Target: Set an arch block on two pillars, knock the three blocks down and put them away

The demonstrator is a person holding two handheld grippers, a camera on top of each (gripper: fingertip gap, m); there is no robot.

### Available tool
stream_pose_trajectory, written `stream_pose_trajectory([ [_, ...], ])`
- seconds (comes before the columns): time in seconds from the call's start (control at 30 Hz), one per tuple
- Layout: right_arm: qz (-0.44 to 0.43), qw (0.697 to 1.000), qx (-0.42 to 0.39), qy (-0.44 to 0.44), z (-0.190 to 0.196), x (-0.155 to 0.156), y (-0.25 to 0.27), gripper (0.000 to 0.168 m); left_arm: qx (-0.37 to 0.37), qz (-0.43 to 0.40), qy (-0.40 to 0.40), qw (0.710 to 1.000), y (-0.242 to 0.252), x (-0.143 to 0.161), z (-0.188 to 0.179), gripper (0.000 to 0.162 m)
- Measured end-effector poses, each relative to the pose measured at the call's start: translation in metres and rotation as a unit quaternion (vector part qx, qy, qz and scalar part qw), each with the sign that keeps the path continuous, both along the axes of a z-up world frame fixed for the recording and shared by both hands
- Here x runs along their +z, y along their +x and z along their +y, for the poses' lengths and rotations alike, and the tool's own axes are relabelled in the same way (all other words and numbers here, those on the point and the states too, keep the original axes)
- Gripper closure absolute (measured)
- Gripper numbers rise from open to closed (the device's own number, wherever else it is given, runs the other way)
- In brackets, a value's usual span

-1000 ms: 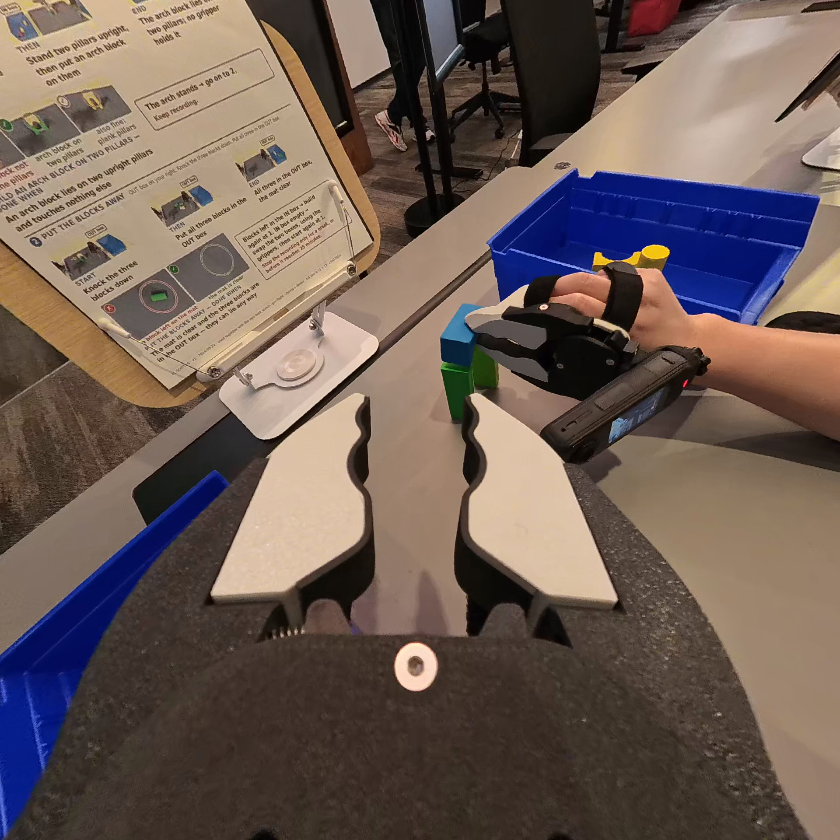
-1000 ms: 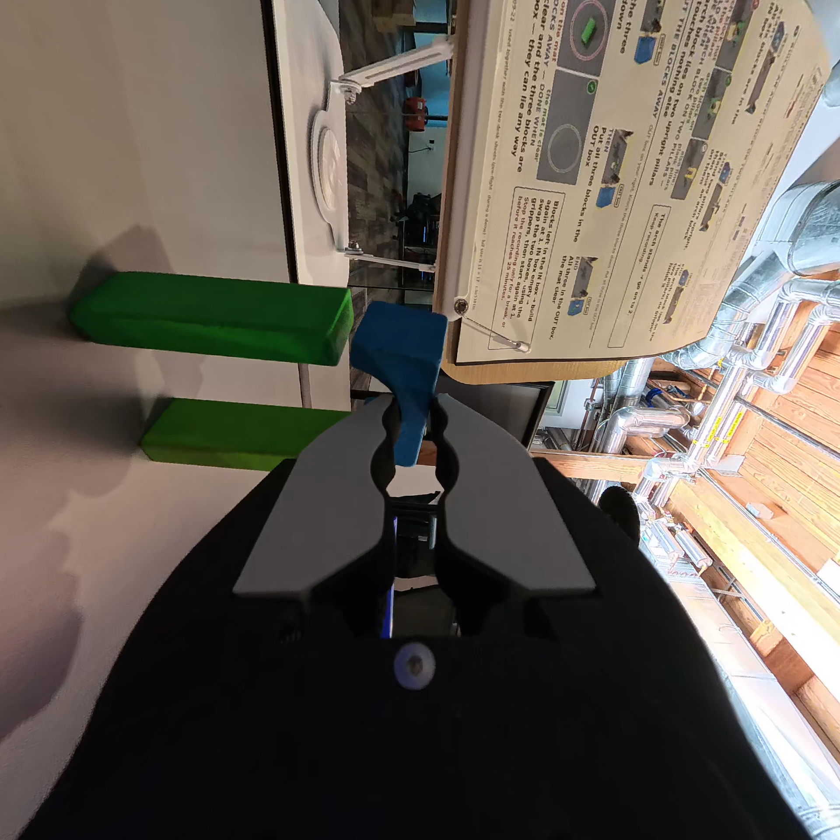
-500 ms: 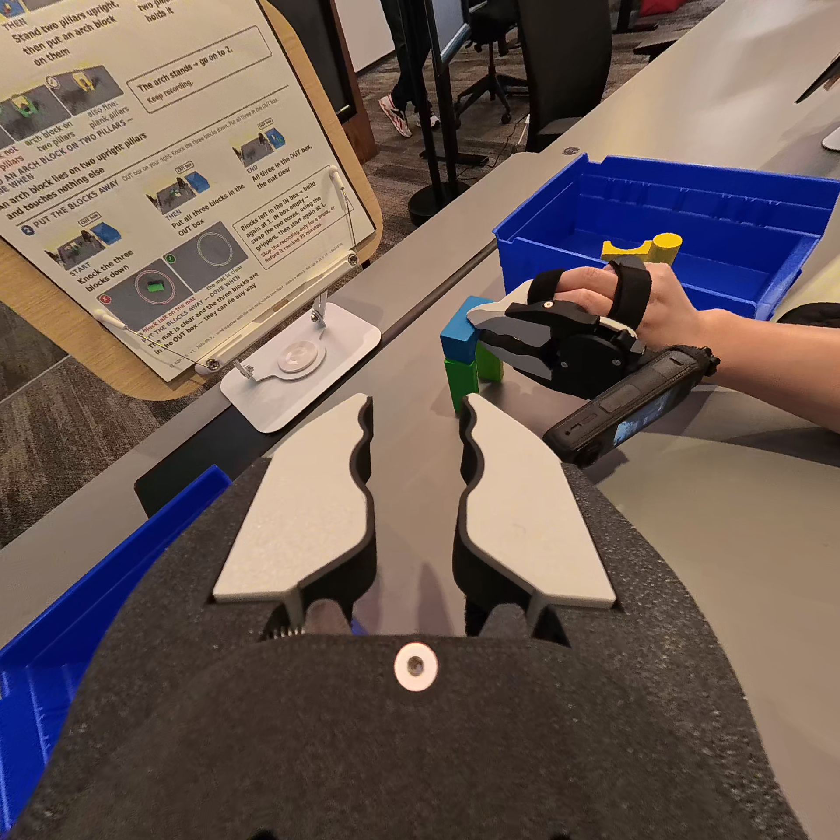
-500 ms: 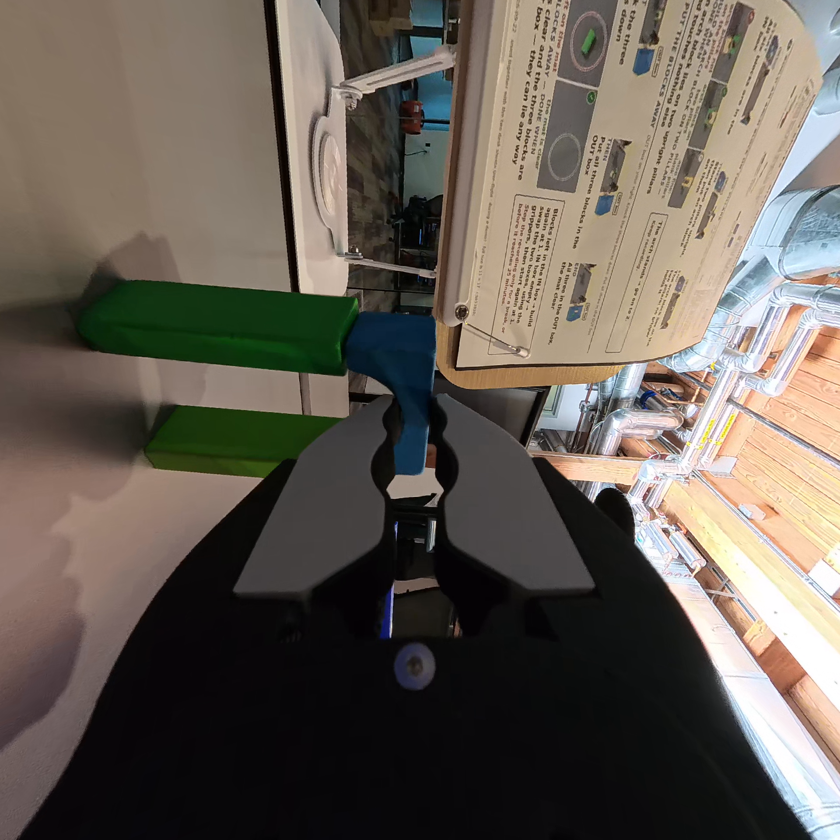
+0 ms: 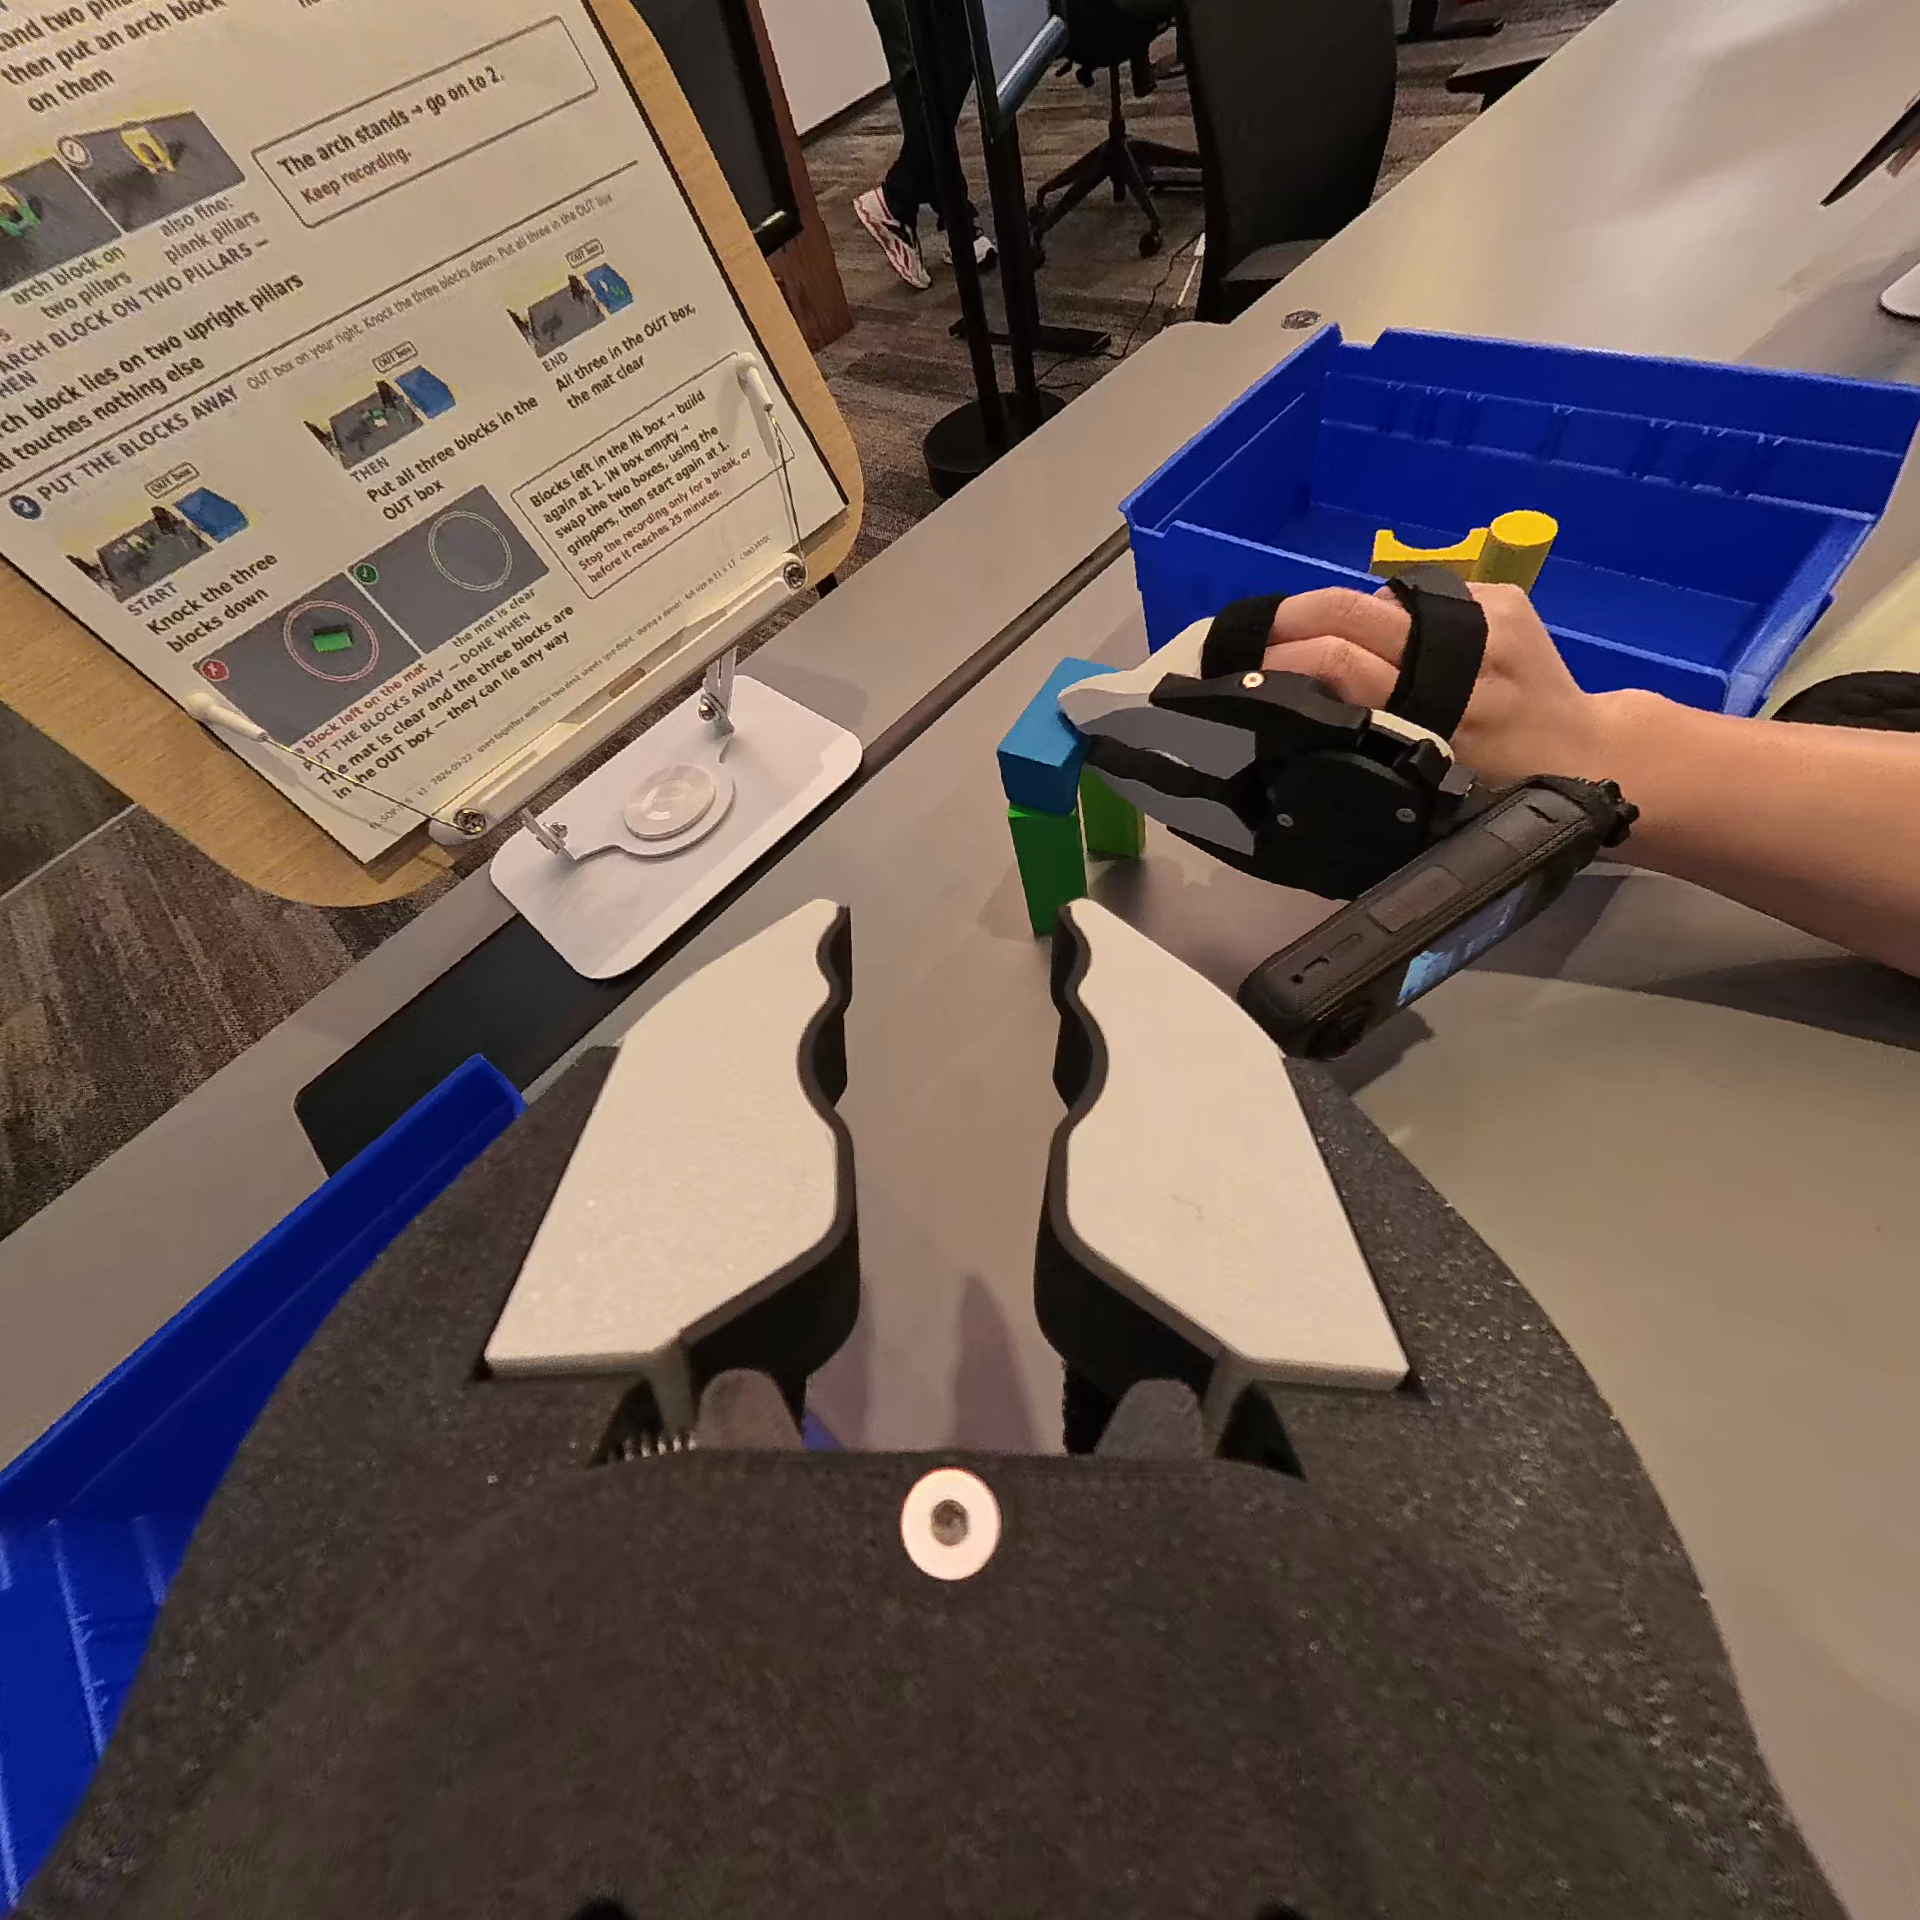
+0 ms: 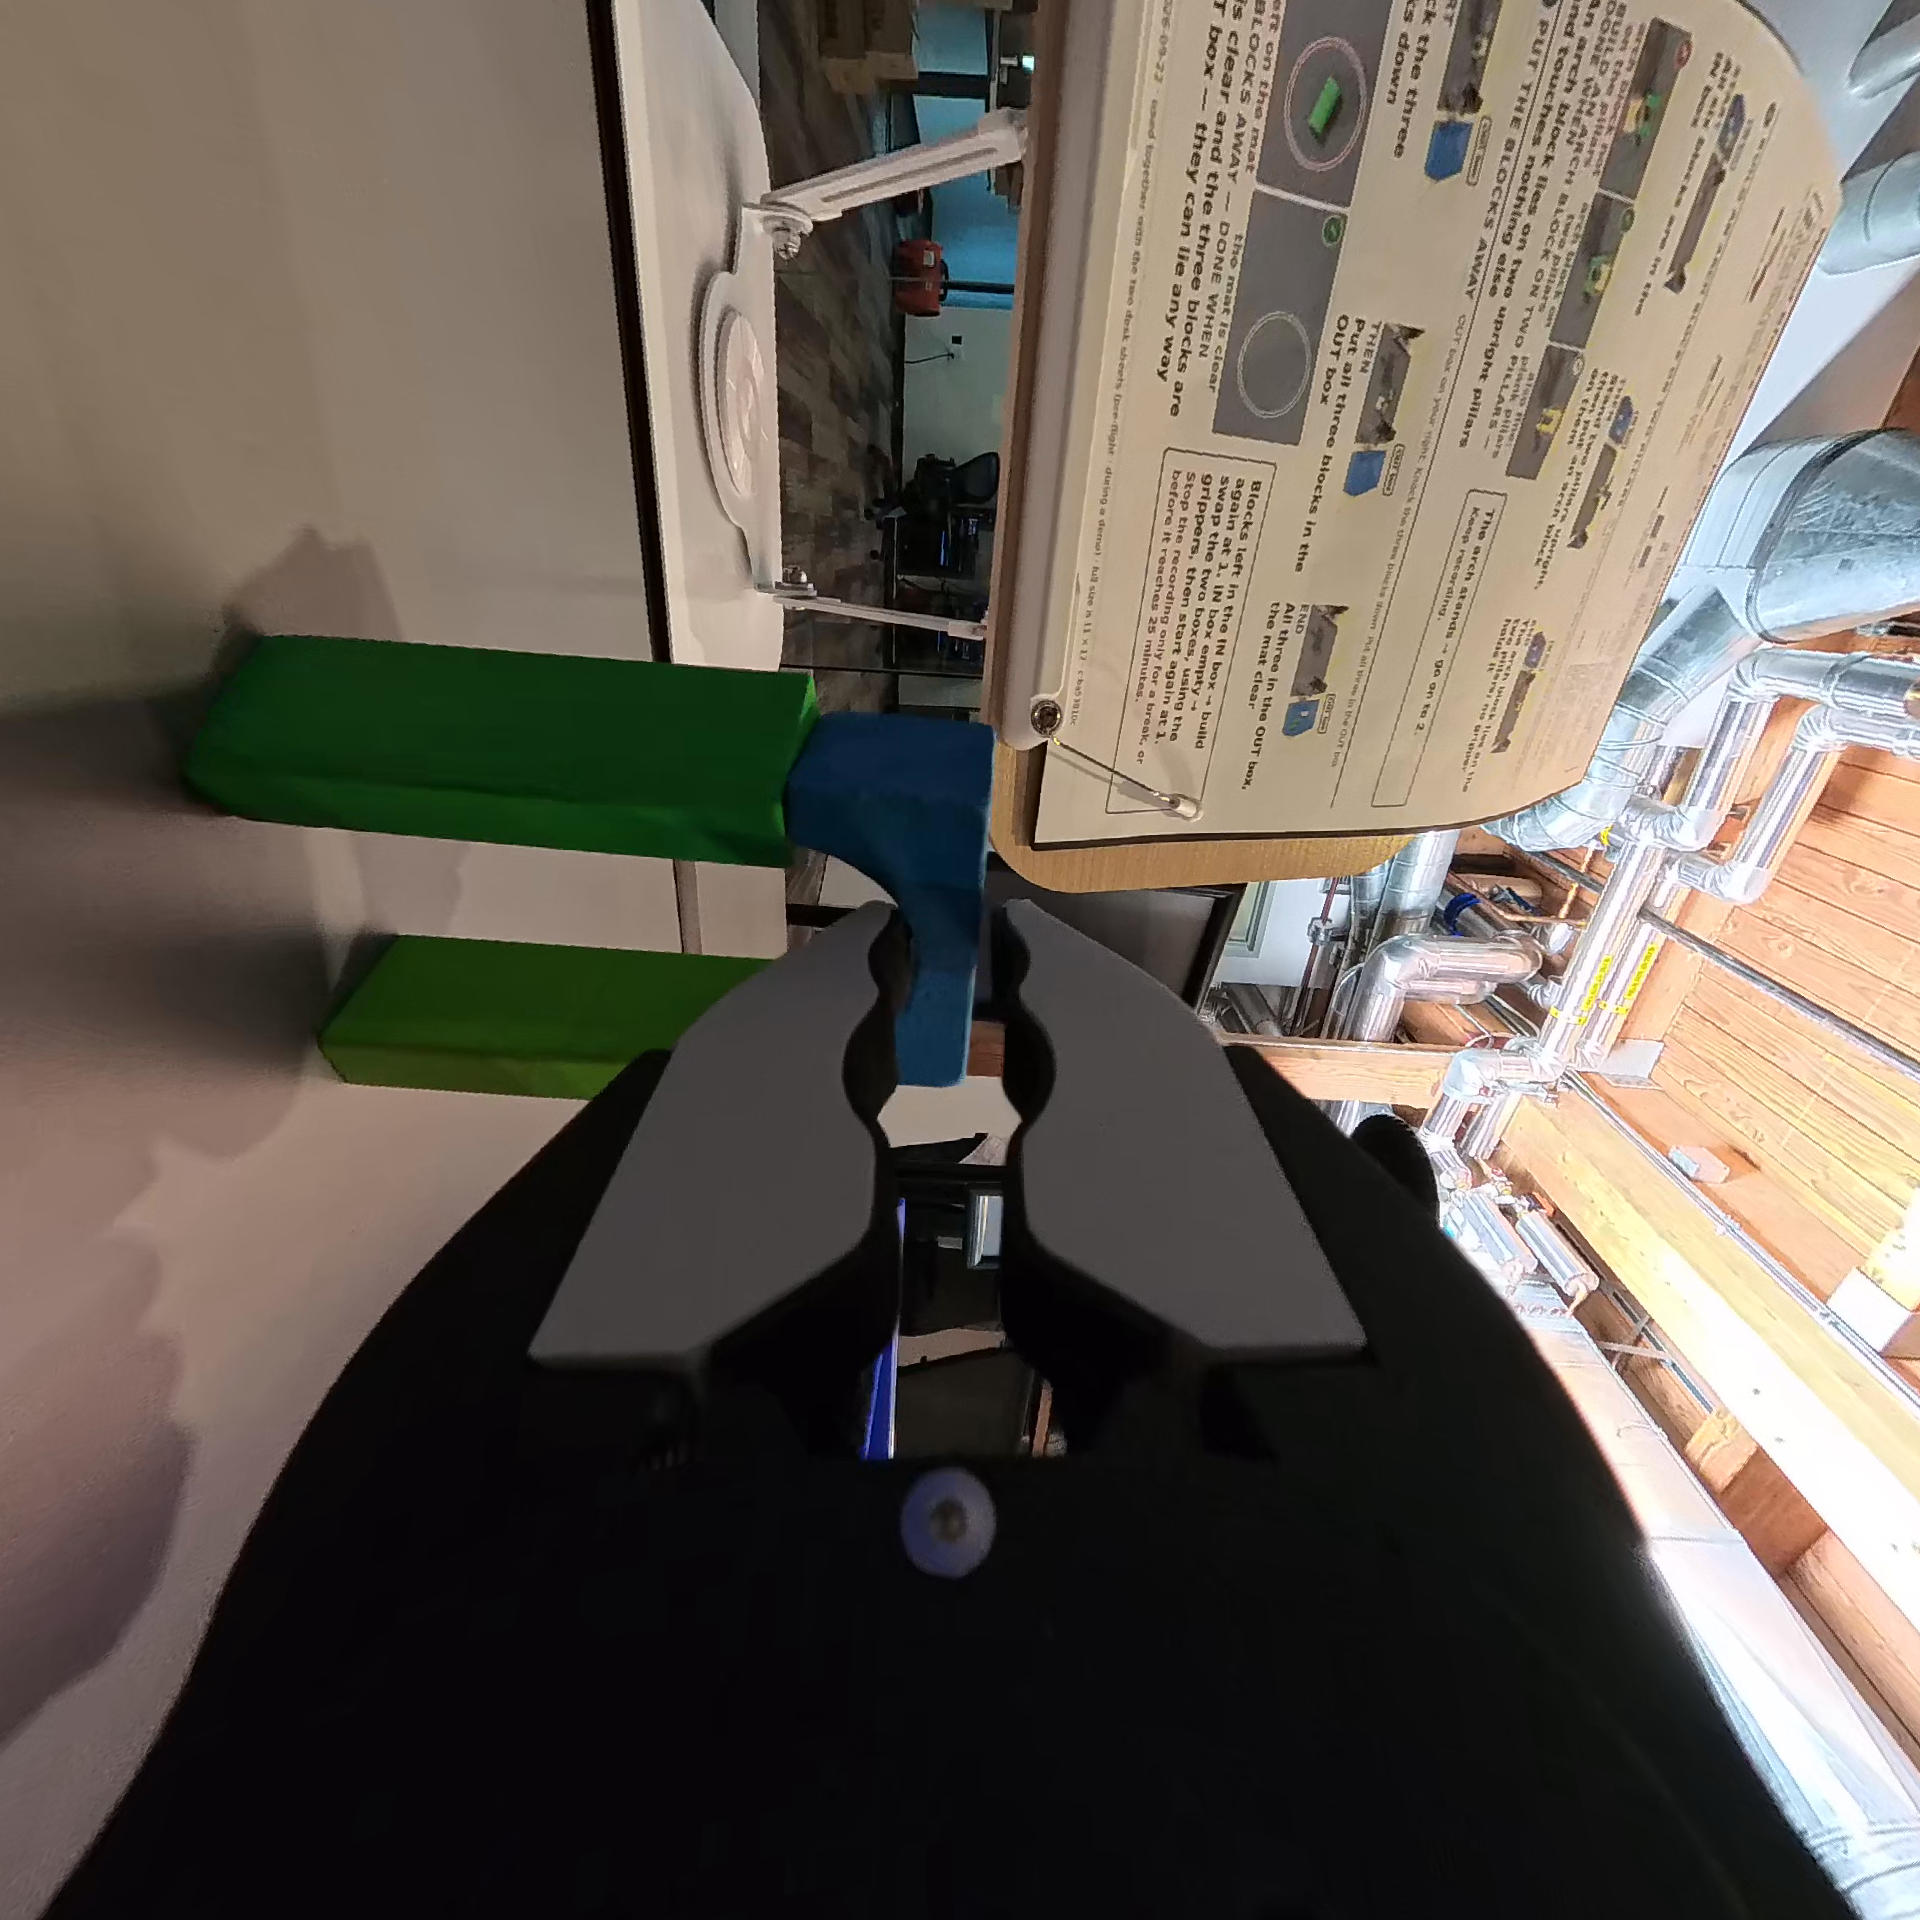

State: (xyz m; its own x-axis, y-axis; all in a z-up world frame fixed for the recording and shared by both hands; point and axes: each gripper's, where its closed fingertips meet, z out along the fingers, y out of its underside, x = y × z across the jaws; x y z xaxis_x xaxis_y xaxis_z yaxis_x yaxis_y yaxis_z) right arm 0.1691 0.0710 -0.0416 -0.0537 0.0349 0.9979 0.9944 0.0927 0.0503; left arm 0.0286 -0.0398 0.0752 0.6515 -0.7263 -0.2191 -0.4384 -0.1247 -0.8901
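Right wrist view shows your right claw (image 6: pixel 940 925) slightly parted around the blue arch block (image 6: pixel 899 810), which sits on the two upright green pillars (image 6: pixel 488 748); whether the fingers still touch it cannot be told. Your left claw (image 5: pixel 951 925) is open and empty, hovering over the bench (image 5: pixel 1558 1195) near the stack. Judged from this, the arch is set or nearly so; you have yet to withdraw, knock down all three blocks and put them in the blue bin (image 5: pixel 1766 665).
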Motion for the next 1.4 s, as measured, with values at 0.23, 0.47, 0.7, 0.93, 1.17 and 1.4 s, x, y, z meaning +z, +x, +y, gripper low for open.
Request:
stream_pose_trajectory([
  [0.23,0.008,1.0,0.005,-0.001,-0.001,0.002,0.0,0.145,0.002,-0.002,-0.005,1.0,-0.002,0.0,0.001,0.125],
  [0.47,0.008,1.0,0.004,-0.007,-0.003,0.0,0.001,0.14,0.004,-0.004,-0.01,1.0,-0.005,0.0,0.002,0.125],
  [0.7,0.012,0.999,0.025,-0.028,-0.01,-0.003,0.0,0.132,0.007,0.002,-0.015,1.0,-0.004,-0.006,0.004,0.125],
  [0.93,0.019,0.984,0.115,-0.138,-0.036,-0.016,-0.009,0.123,0.01,0.011,-0.022,1.0,-0.005,-0.012,0.007,0.124],
  [1.17,0.154,0.933,0.216,-0.244,-0.081,0.027,-0.02,0.121,-0.007,-0.021,-0.031,0.999,-0.002,-0.006,0.006,0.12],
  [1.4,0.463,0.762,0.34,-0.298,-0.104,0.118,-0.011,0.121,-0.039,-0.069,-0.025,0.997,0.004,0.011,-0.003,0.106],
])
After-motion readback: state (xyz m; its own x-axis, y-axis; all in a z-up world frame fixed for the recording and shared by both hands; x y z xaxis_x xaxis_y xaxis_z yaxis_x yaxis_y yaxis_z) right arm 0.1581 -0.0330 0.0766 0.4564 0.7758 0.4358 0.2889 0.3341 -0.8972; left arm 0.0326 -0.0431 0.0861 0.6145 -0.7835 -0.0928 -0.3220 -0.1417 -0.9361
